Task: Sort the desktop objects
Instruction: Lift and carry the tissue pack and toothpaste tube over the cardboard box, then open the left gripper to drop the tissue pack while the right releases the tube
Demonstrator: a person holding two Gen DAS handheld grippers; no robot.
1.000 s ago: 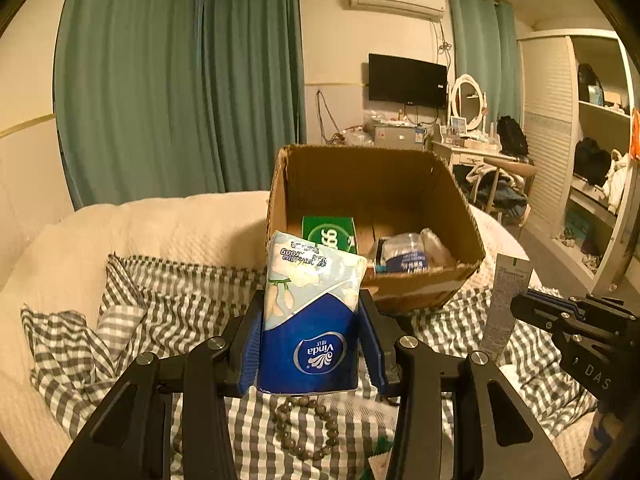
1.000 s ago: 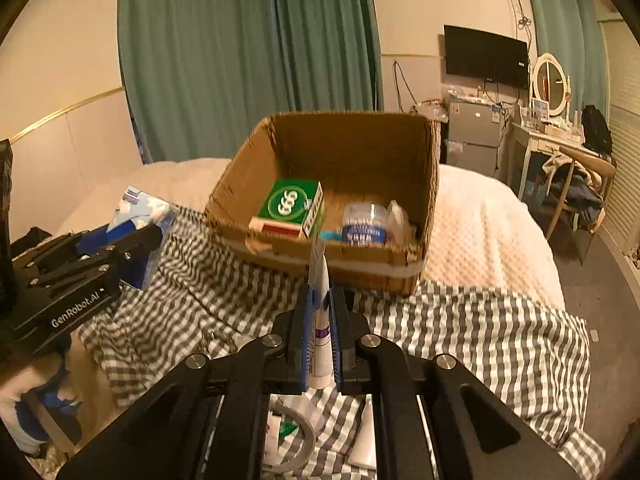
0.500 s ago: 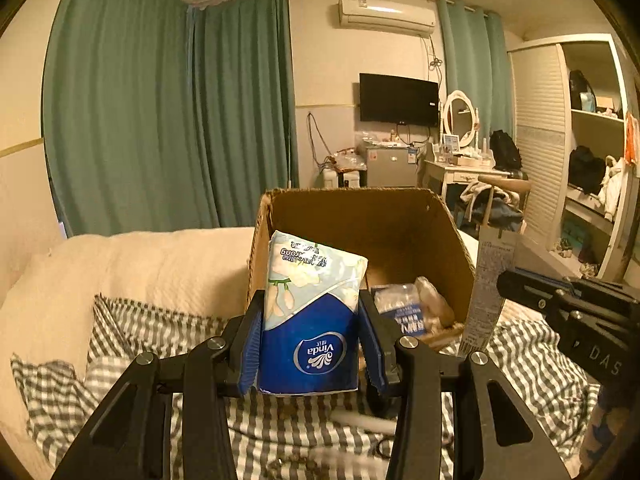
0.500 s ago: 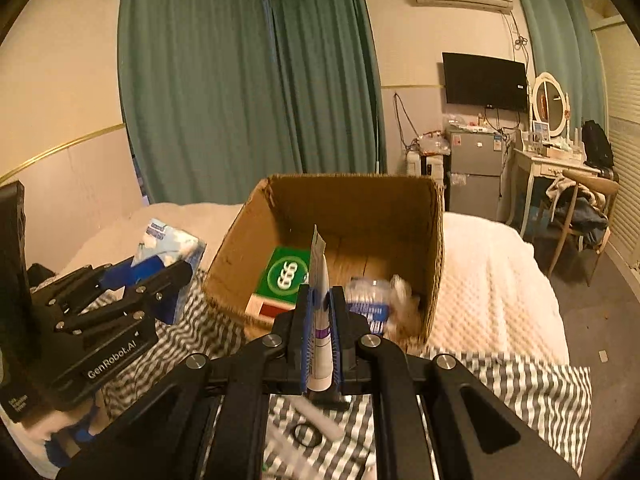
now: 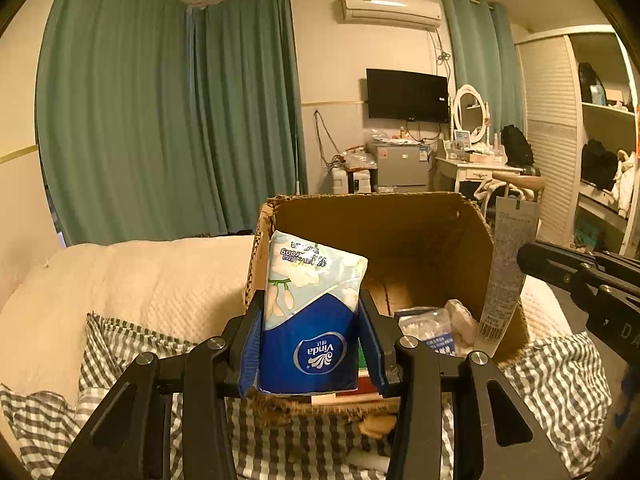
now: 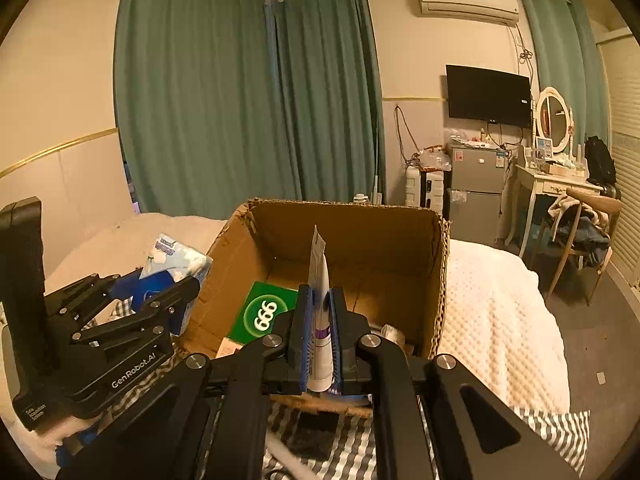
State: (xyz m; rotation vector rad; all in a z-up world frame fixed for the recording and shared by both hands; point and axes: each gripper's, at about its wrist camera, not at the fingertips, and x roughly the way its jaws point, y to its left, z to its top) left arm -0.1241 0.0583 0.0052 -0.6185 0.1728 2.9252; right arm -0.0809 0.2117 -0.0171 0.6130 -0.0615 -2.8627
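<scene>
While the bed [image 6: 500,300] with its white quilt and checked cloth [image 5: 560,380] fills the lower room, an open cardboard box [image 5: 400,232] sits on it in front of both grippers. Inside the box lie a green carton marked 666 [image 6: 266,314] and a clear packet with a blue label [image 5: 426,326]. At the box's near left corner, the left gripper [image 5: 311,344] has its jaws clamped on an upright blue and white Vinda tissue pack [image 5: 314,316]. Over the box's near edge, the right gripper [image 6: 319,338] has its jaws pressed together on a slim white tube [image 6: 319,280], held upright with its crimped end up.
</scene>
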